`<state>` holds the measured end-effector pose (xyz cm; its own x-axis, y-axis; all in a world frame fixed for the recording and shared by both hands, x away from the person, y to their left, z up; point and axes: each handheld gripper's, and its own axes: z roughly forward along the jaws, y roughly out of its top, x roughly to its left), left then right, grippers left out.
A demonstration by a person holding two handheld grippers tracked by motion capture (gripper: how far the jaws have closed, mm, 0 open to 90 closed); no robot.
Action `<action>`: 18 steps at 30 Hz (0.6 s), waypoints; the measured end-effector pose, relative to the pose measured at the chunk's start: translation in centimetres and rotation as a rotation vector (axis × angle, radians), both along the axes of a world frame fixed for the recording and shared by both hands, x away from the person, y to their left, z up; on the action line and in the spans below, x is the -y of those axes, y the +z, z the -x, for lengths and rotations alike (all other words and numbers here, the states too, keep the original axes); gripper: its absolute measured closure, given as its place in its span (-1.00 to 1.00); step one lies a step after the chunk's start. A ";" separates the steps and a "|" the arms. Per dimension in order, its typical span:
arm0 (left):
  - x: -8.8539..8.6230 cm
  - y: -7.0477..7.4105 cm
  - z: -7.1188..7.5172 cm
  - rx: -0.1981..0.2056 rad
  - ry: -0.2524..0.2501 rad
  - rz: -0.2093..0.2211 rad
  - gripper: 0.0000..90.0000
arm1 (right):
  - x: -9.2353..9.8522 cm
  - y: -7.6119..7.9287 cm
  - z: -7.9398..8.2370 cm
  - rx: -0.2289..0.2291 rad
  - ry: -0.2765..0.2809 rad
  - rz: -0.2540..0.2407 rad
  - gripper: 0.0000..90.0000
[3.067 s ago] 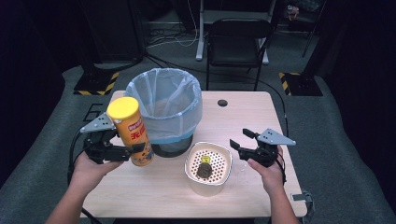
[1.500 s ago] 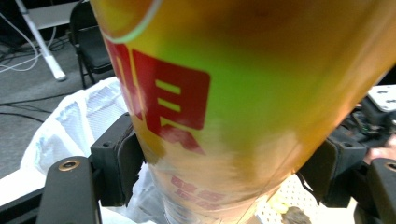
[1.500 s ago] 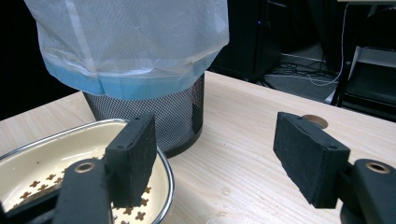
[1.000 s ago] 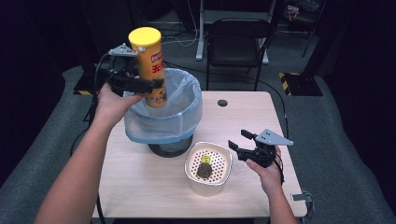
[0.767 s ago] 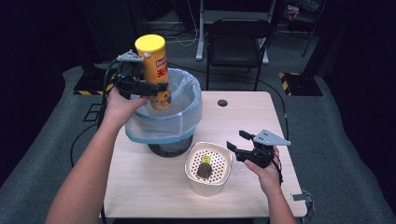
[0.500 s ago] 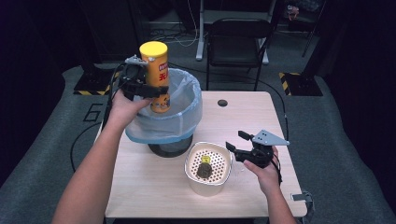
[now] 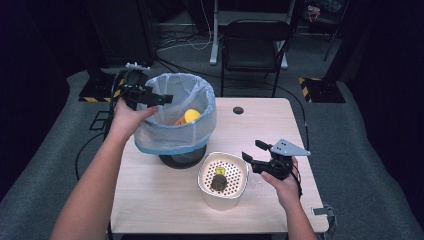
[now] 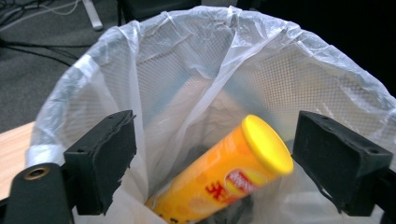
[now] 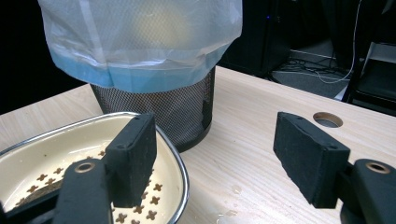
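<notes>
Now my left gripper (image 8: 215,158) has just opened and let go; the can (image 8: 224,177) leans inside the bin (image 8: 70,98) below its jaws, binned. My right gripper (image 7: 261,159) hangs open, empty.

left gripper (image 7: 150,97): black, cabled | right gripper (image 7: 262,159): black, grey three-cornered plate

The chip can's (image 8: 224,175) lower end is hidden inside the bin liner (image 8: 196,65).
</notes>
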<state>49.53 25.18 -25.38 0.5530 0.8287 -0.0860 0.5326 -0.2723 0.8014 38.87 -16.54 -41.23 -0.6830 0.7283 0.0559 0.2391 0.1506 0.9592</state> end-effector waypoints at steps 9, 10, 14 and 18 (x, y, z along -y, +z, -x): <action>-1.2 0.9 3.3 0.056 -0.068 -0.001 -0.66 | 0.2 0.1 0.0 0.002 -0.004 0.000 -0.33; -1.4 0.9 3.9 0.068 -0.075 -0.012 -0.65 | 0.3 0.1 0.1 0.005 -0.006 0.000 -0.33; -2.5 0.5 6.3 0.087 -0.113 0.010 -0.64 | 0.5 0.1 0.1 0.004 -0.013 -0.006 -0.34; -3.6 -0.5 8.4 0.095 -0.144 0.015 -0.63 | 0.5 0.1 0.1 -0.001 -0.020 -0.007 -0.33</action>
